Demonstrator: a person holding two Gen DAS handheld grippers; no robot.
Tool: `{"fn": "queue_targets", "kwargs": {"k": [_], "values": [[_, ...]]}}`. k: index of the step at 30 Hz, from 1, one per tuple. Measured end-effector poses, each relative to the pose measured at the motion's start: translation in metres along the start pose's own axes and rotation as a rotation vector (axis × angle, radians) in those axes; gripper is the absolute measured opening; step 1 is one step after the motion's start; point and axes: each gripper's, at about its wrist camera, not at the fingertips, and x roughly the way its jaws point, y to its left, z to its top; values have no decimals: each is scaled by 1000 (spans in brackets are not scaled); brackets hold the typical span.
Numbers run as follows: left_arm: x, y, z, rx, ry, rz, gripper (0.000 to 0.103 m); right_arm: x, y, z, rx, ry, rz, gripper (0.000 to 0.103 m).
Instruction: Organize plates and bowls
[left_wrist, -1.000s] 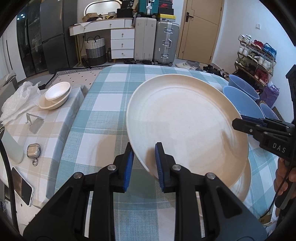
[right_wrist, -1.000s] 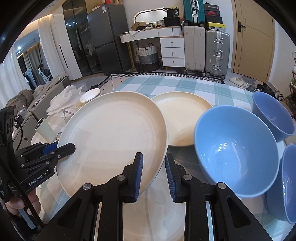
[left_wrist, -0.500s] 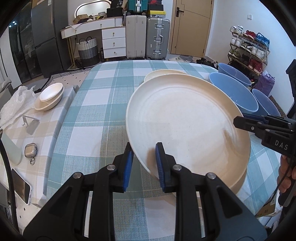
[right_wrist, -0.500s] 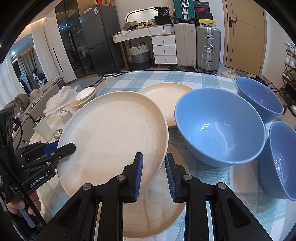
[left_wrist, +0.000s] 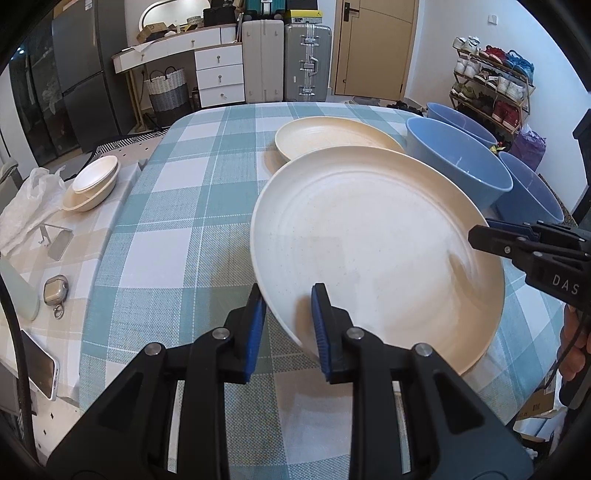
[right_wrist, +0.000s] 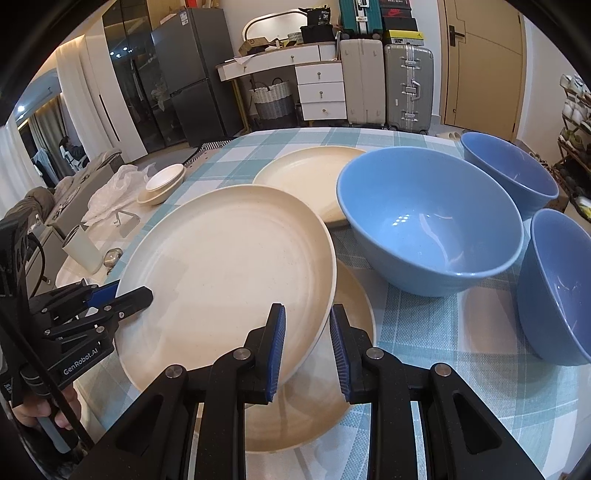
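A large cream plate (left_wrist: 376, 243) (right_wrist: 229, 269) is held up over the table by both grippers. My left gripper (left_wrist: 286, 323) is shut on its near-left rim. My right gripper (right_wrist: 304, 343) is shut on its opposite rim and shows at the right of the left wrist view (left_wrist: 517, 247). A second cream plate (right_wrist: 343, 373) lies on the table just beneath it. A third cream plate (left_wrist: 332, 142) (right_wrist: 310, 173) lies farther back. Three blue bowls stand to the right: a large one (right_wrist: 432, 221), one behind it (right_wrist: 509, 170) and one nearer (right_wrist: 557, 284).
The table has a teal checked cloth (left_wrist: 192, 206). A side table at the left holds stacked small cream bowls (left_wrist: 92, 182), a plastic bag (left_wrist: 26, 206), a phone (left_wrist: 38, 369) and a white cup (right_wrist: 83, 249). Suitcases, drawers and a shoe rack stand behind.
Both grippers have drawn back toward the table's near edge with the large plate. The third cream plate behind it has come into the left wrist view.
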Motion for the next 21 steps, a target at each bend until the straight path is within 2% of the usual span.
{"fn": "queue_targets", "kwargs": {"k": [21], "values": [[23,-25,-9,67,42,-1,22,8,-19,-17,32,32,-43,26]]}}
